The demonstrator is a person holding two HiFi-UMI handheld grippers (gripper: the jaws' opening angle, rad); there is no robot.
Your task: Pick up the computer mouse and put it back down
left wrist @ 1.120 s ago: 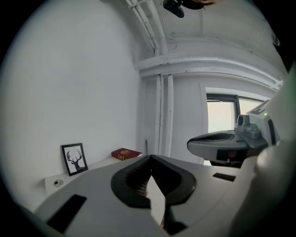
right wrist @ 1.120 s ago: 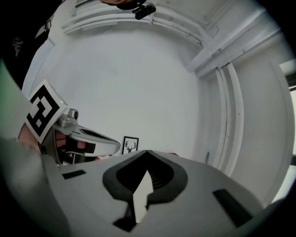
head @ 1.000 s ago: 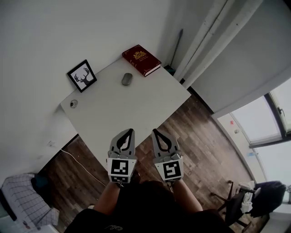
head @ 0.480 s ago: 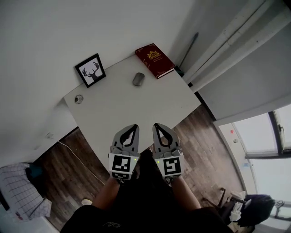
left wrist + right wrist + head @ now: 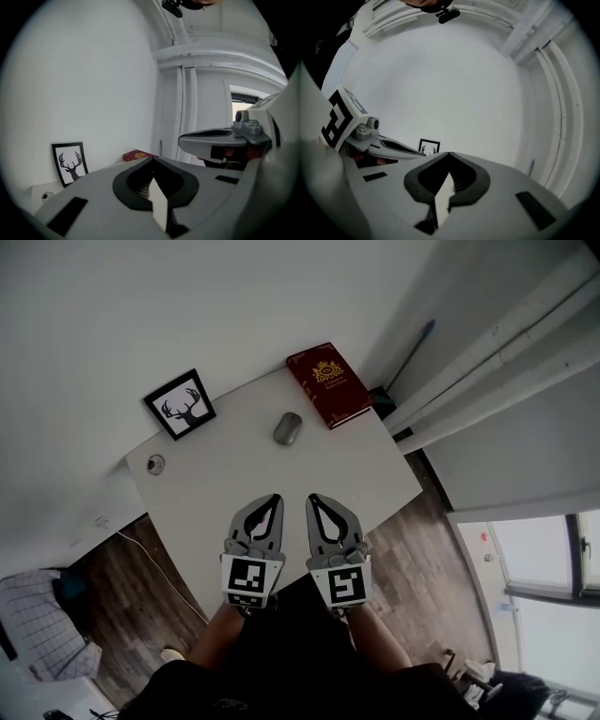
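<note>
Nearer the desk (image 5: 216, 488) than a second ago, my left gripper (image 5: 273, 498) and right gripper (image 5: 313, 498) hover by its near edge, fingers shut and empty, because the mouse (image 5: 288, 428) lies far ahead beside the book (image 5: 329, 383).

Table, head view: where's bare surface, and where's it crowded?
Bare: the table's near half, from the mouse to the near edge; also the gap between the framed deer picture and mouse. Crowded: the far corner, red book close beside the mouse.
</note>
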